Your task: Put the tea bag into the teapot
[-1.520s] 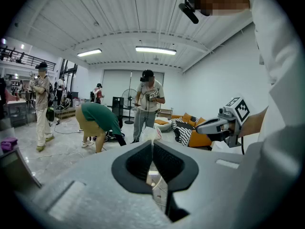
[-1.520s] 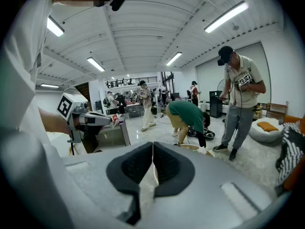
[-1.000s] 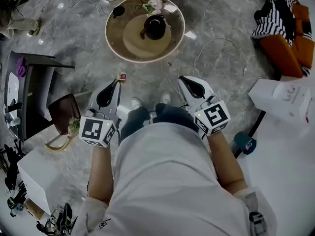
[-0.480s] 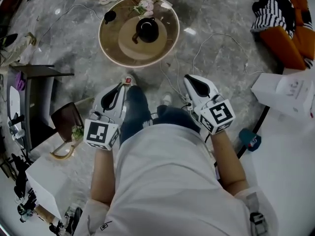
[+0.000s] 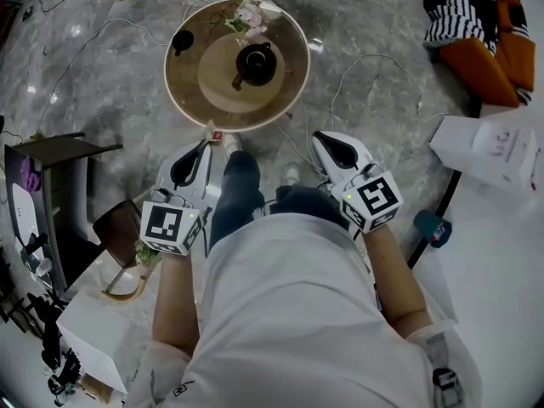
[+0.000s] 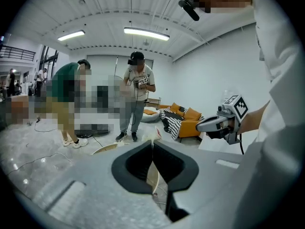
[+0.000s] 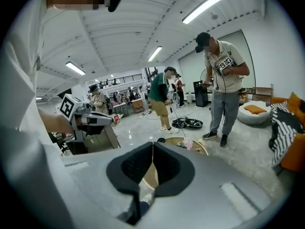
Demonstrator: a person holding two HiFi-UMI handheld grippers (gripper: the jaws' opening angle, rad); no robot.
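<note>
Left gripper [image 5: 202, 147], right gripper [image 5: 323, 140]: jaws together, empty. Tea bag not discernible; presumably light, limp, tearable, so pinch its upper edge. Dark round teapot [image 5: 255, 62] well ahead.

In their own views the left gripper [image 6: 152, 147] and right gripper [image 7: 152, 149] hide most of the round table [image 5: 183, 87]. Things beside the flowers [image 5: 246, 15] on its far rim are too small to identify. The orange sofa [image 5: 489, 66] is cut off at the right edge.

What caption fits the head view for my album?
Left gripper pinching a small red tag, right gripper shut, both facing a round table with a dark teapot.
</note>
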